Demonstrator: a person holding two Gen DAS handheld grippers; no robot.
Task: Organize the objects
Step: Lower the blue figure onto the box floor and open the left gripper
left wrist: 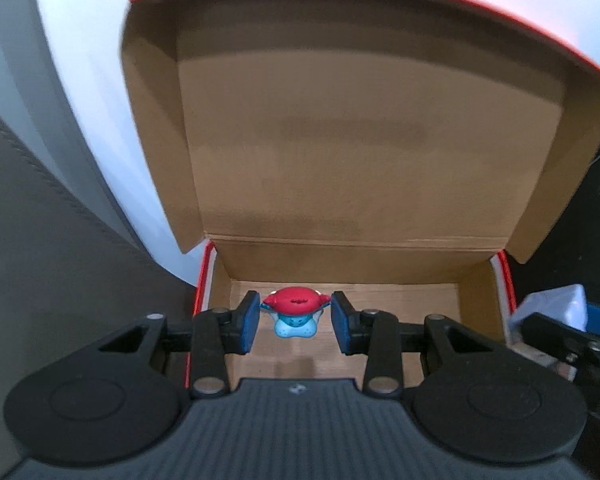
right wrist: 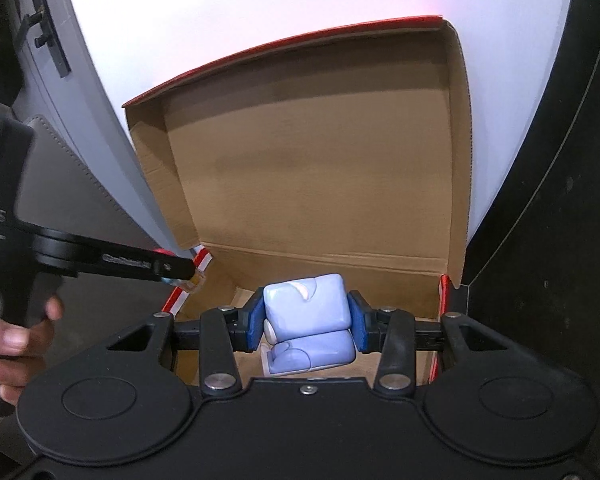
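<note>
Small red-and-blue plastic toy figure [left wrist: 294, 312] hangs over the open brown cardboard box [left wrist: 340, 272], left gripper [left wrist: 295, 322] jaws clamping it; right gripper [right wrist: 306, 322] jaws hold pale-blue blocky toy [right wrist: 306, 308] above same box. Risk: grippers collide inside.

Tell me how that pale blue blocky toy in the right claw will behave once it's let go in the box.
The pale blue toy looks rigid and glossy, so probably slippery. Its flat sides suggest it will settle in the cardboard box, not roll.

Both hand-held grippers [left wrist: 294, 316] [right wrist: 306, 320] clamped, angled downward
</note>
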